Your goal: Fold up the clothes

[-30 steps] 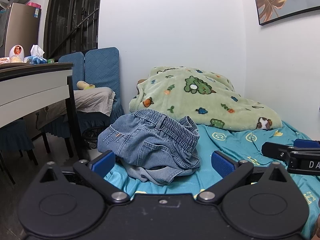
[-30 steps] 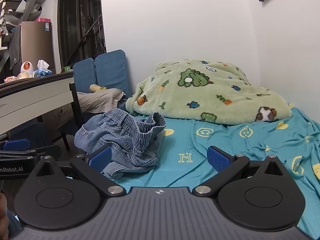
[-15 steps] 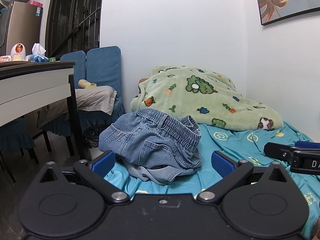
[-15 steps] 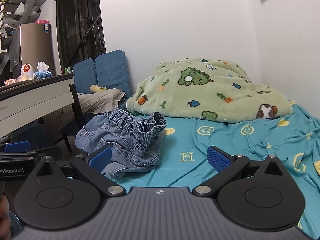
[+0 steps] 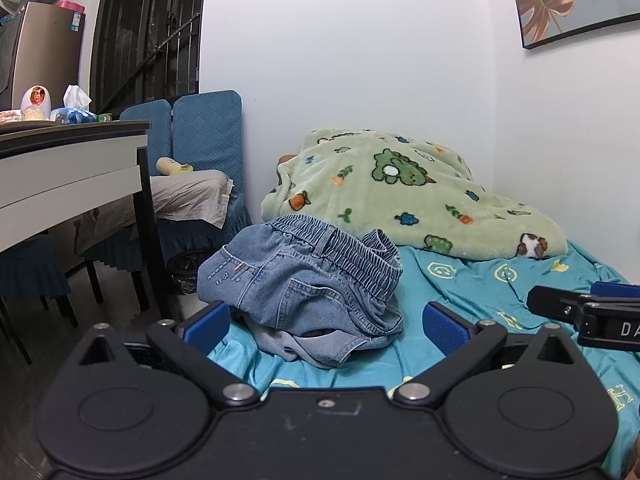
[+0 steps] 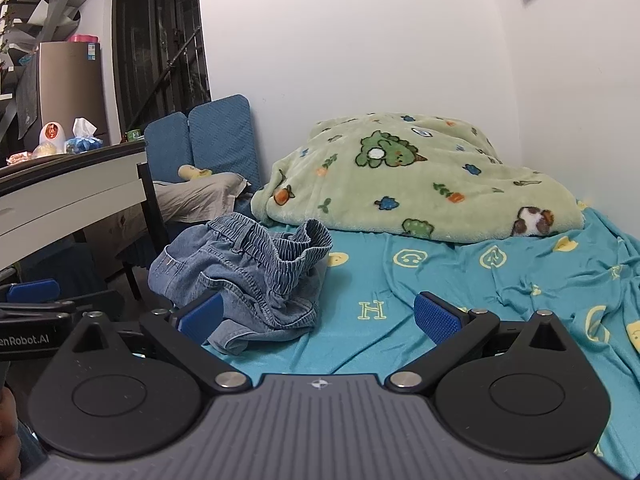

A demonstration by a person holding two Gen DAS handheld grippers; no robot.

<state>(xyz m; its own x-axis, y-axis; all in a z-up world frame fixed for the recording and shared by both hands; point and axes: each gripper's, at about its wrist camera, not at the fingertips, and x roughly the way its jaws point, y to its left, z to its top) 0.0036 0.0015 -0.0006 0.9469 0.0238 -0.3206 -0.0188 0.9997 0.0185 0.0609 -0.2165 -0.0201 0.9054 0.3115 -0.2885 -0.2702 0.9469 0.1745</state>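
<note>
Crumpled blue denim shorts with elastic waistband (image 5: 304, 280) on teal printed bedsheet (image 5: 472, 292): soft, limp, moderate weight, judged non-slippery. Best hold judged gathered waistband. Left gripper (image 5: 326, 322), right gripper (image 6: 318, 314): fingers spread wide, empty

Your left gripper (image 5: 326, 326) has edged toward the crumpled denim shorts (image 5: 304, 280), which now sit slightly larger and higher in its view. Your right gripper (image 6: 318, 316) has drawn back fractionally, and the green blanket (image 6: 416, 180) sits marginally higher in its frame.
</note>
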